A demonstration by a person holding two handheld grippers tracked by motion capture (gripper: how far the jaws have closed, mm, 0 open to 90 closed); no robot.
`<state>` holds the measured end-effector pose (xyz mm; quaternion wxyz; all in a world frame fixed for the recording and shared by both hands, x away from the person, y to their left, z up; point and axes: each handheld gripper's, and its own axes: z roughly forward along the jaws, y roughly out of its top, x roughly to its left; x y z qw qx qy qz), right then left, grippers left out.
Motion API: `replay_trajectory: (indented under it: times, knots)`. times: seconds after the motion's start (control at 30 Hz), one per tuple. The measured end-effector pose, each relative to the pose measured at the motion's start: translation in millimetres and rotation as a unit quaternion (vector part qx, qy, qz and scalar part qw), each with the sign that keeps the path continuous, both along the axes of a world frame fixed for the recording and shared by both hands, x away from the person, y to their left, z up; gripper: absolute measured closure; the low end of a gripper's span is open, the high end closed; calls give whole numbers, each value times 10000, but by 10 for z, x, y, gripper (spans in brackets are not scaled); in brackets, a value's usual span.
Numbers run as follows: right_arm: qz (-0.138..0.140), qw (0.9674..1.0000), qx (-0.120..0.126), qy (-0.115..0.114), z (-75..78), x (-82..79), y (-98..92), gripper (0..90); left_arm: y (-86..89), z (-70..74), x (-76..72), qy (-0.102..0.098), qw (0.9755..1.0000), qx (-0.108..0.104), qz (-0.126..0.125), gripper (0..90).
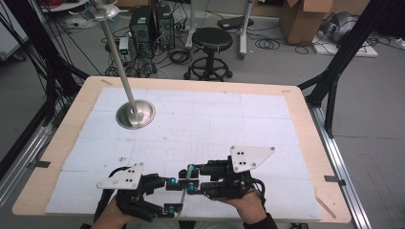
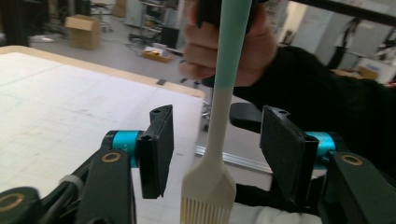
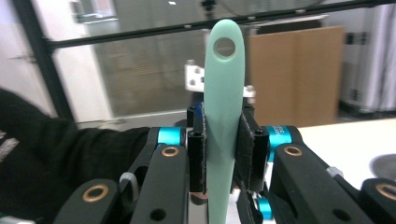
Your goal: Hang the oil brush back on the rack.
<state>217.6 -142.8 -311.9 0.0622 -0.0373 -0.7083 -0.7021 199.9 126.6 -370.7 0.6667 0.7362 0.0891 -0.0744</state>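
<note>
Handover of the basting brush (image 2: 219, 121) looks about done: right gripper (image 3: 223, 154) clamped on the mint-green handle, hanging hole clear above the pads. Left gripper (image 2: 215, 151) jaws apart, black pads either side of the cream neck, not pressing, so released. Left to do, as a guess: carry it off and set it down or hang it somewhere. Brush itself: smooth matte silicone, flat tapered handle, cream paddle head ending in fine ridged bristles. Held in the air just above the near edge of the white gridded mat (image 1: 200, 119). Farther back left: polished steel stand (image 1: 135, 113), round dished base, thin tilted pole
</note>
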Motion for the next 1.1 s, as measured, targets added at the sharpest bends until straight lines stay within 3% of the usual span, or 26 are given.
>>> replay_trajectory:
  times: [0.23, 0.37, 0.47, 0.63, 0.77, 0.9, 0.97, 1.0, 1.07, 1.1]
  knots:
    - [687, 9976, 83, 39, -27, 0, 93, 759, -59, 24, -49, 18, 9982, -141, -586, 540]
    - [1115, 9936, 157, 37, -43, -4, 143, 758, -58, 35, -62, 40, 9967, -218, -784, 581]
    - [1279, 9917, 157, 17, -49, -17, 172, 758, -50, 34, -63, -18, 9961, -214, -853, 643]
    - [1327, 9909, 207, 20, -53, -4, 167, 758, -44, 32, -77, -113, 9956, -217, -905, 728]
    - [1360, 9905, 192, 33, -64, -11, 164, 758, -39, 30, -92, -222, 9956, -182, -892, 806]
    - [1339, 9907, 219, 47, -79, -14, 158, 757, -34, 33, -105, -236, 9962, -185, -823, 811]
    - [1233, 9920, 245, 115, -82, -9, 152, 700, -19, 38, -95, -246, 9972, -156, -688, 812]
    - [1053, 9936, 304, 262, -83, -2, 140, 548, -10, 40, -87, -255, 9979, -145, -578, 812]
    - [589, 9961, 387, 535, -84, 22, 103, 501, 15, 44, -68, -229, 9996, -19, -183, 812]
    - [285, 9979, 321, 493, -79, 15, 78, 462, 26, 45, -56, -209, 9998, 60, 43, 812]
